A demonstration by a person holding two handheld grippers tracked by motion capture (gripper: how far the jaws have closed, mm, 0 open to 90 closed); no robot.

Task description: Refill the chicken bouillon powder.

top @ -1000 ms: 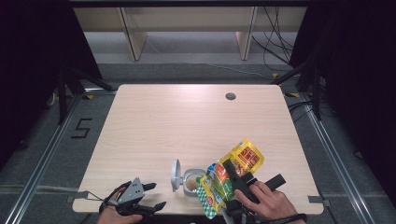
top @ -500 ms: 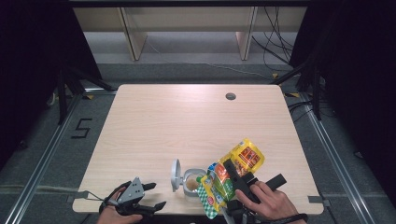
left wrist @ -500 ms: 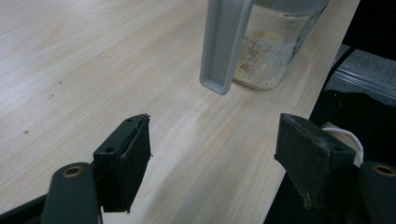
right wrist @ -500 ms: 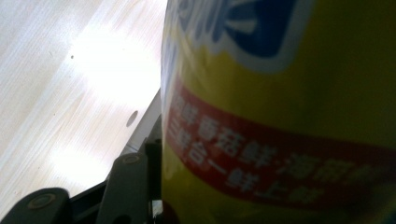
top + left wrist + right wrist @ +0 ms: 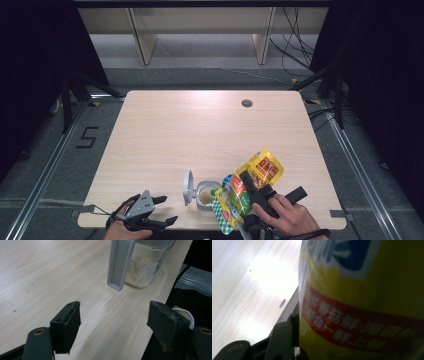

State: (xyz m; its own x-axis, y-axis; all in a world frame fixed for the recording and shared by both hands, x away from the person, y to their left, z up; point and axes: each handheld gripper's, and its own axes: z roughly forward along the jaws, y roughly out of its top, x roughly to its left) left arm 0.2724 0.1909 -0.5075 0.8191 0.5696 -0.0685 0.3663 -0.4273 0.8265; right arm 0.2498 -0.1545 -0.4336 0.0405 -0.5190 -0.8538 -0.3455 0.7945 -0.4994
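Pale wood-grain table (image 5: 200, 135) stands on a grey floor with dark curtains at both sides and light shelving behind; a small round grommet hole (image 5: 247, 103) sits near its far edge. Near the front edge stands a glass jar (image 5: 206, 194) holding a beige powder, its grey flip lid (image 5: 188, 187) swung open and standing upright on the jar's left. Just right of the jar, tipped over its mouth, is a yellow seasoning pouch (image 5: 250, 187) with green, red and blue print; its lower end touches or overlaps the jar's rim and its upper end points away to the far right. The right gripper (image 5: 252, 192) is clenched on that pouch, the person's right hand (image 5: 287, 217) behind it; in the right gripper view the pouch (image 5: 367, 300) presses against 1 black jaw, with red band and blue lettering close to the lens. The left gripper (image 5: 160, 210) rests at the front left corner of the table, well apart from the jar, its 2 jaws spread wide with nothing between them; the left gripper view looks past them to the jar (image 5: 147, 267) and the hanging lid (image 5: 120, 263).
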